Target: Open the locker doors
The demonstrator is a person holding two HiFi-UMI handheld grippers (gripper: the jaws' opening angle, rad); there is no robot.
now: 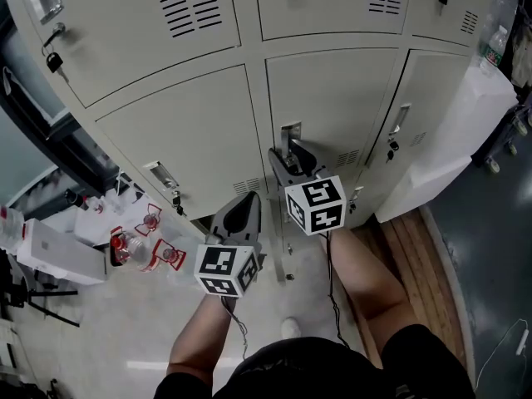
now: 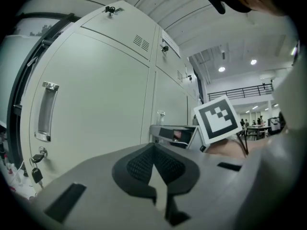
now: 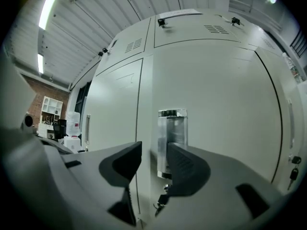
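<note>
Cream lockers fill the head view. The lower middle door (image 1: 332, 98) is closed and carries a chrome handle (image 1: 290, 137). My right gripper (image 1: 295, 158) points level at that handle, just short of it. Its jaws stand open, and the handle (image 3: 171, 140) shows through the gap, nearer the right pad (image 3: 184, 164), with nothing pressed between the pads. My left gripper (image 1: 247, 209) hangs lower and to the left, in front of the lower left door (image 1: 183, 131). Its jaws are shut on nothing (image 2: 154, 166). That door's handle (image 2: 46, 110) and hanging key (image 2: 36, 174) lie far left of it.
Water bottles (image 1: 137, 249) and a white box (image 1: 51, 254) sit on the floor at the left. At the right, a white panel (image 1: 470, 131) juts out from the lockers above wooden boards (image 1: 424, 264). The person's legs stand below the grippers.
</note>
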